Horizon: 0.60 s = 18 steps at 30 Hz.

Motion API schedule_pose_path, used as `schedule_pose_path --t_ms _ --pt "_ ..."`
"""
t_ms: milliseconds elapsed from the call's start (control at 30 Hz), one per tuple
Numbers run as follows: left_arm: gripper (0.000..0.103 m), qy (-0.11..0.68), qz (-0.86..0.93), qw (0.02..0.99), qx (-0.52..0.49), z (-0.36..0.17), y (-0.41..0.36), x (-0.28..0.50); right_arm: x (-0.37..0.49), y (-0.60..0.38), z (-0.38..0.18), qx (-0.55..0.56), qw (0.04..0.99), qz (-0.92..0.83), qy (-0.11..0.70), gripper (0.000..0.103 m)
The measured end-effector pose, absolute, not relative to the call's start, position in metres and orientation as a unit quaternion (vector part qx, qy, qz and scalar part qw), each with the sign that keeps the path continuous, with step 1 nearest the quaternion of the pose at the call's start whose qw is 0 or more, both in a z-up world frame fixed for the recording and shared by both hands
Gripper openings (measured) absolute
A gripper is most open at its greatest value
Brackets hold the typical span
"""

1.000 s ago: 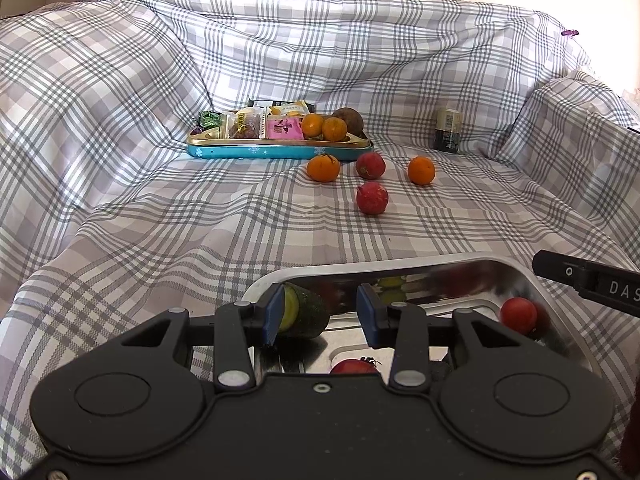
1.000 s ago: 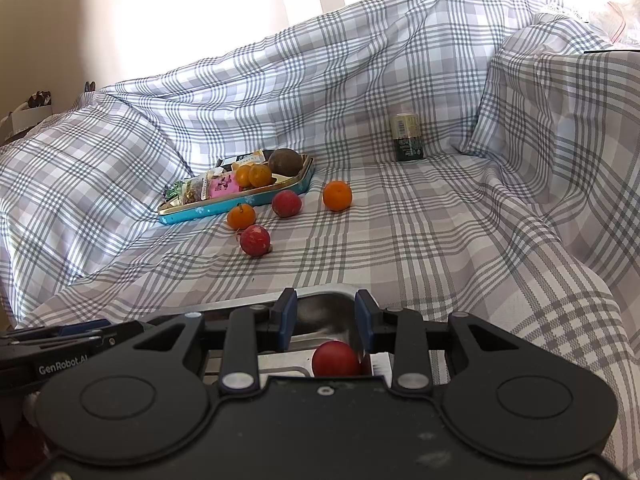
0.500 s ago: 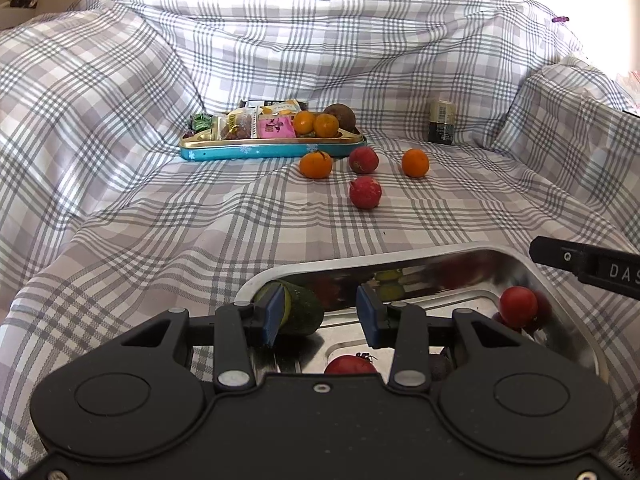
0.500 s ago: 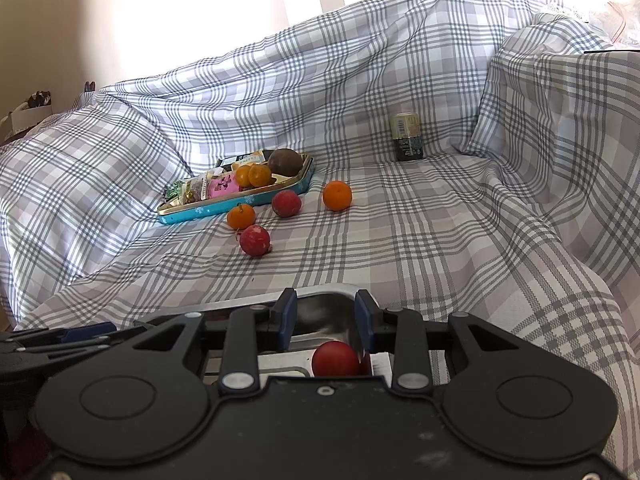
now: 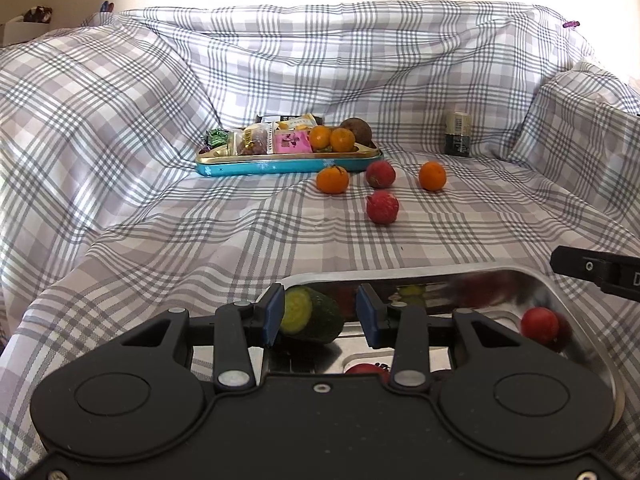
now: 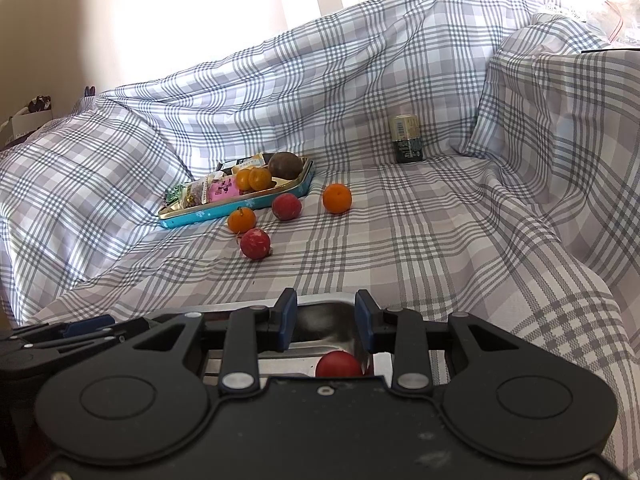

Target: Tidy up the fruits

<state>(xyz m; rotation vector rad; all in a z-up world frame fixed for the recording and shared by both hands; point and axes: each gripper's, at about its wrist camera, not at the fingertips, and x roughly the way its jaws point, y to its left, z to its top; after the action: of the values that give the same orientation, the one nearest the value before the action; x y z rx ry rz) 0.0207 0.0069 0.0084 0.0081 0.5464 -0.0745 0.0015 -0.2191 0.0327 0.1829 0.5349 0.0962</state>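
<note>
Left claw (image 5: pixel 320 314): held open over the near end of the metal tray (image 5: pixel 472 274); nothing is gripped.
Cucumber piece (image 5: pixel 310 315): seen lying in the tray between the spread fingers.
Right claw (image 6: pixel 326 320): held open and empty above the tray's rim.
Red fruit (image 6: pixel 338 365): lodged in the tray below the right claw.
Loose fruit: two oranges (image 5: pixel 332 179) and two red fruits (image 5: pixel 382 207) are scattered on the plaid cloth (image 5: pixel 160 220) near the teal tin (image 5: pixel 280 164).
</note>
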Motion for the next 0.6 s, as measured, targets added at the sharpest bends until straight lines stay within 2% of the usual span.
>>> schedule_pose_path --t_ms 600 --pt "0.048 0.272 -0.038 0.962 0.01 0.0095 0.0059 0.0201 0.0009 -0.2191 0.0321 0.09 0.959 0.047 0.264 0.034"
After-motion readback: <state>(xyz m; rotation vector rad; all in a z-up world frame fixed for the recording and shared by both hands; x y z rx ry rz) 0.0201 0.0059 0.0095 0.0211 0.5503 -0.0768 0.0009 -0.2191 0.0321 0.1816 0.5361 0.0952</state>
